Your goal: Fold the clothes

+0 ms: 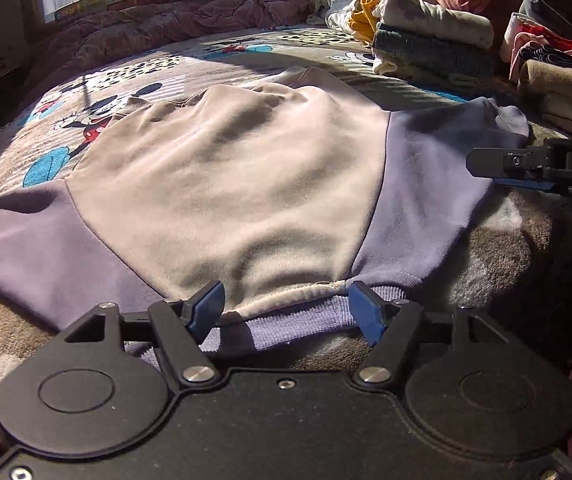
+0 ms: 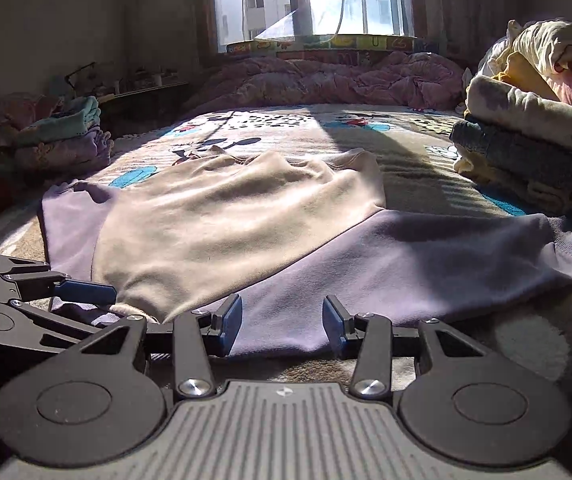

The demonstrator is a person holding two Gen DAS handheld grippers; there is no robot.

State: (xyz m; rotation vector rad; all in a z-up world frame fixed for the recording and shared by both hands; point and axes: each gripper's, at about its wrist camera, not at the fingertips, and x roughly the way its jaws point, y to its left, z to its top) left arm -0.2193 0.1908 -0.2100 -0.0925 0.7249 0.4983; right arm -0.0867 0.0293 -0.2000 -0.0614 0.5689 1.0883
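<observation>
The left claw (image 1: 286, 310) stands with its blue-padded jaws apart, straddling the ribbed lilac collar (image 1: 298, 322) of a beige sweatshirt with lilac sleeves (image 1: 226, 184); the pads do not press on the cloth. The right claw (image 2: 282, 324) is likewise apart, its jaws standing either side of the near edge of the garment's right lilac sleeve (image 2: 426, 264) without gripping it. The sweatshirt lies spread flat, collar nearest, on a bed covered by a cartoon-mouse printed blanket (image 1: 134, 84).

Only the left wrist view shows the collar between its jaws and the left sleeve (image 1: 26, 240) running off to the side; the right claw enters it at the right edge beside the sleeve cuff. Only the right wrist view shows the left claw from the side, low at the left, and a stack of folded turquoise and purple clothes (image 2: 66, 136) at the bed's far left.

Further off at the right, both views show a pile of folded towels and garments in cream, denim blue and yellow (image 2: 526, 132). Behind lies a rumpled pink quilt (image 2: 326, 80), then a bright window (image 2: 310, 0) throwing sun and hard shadows across the bed.
</observation>
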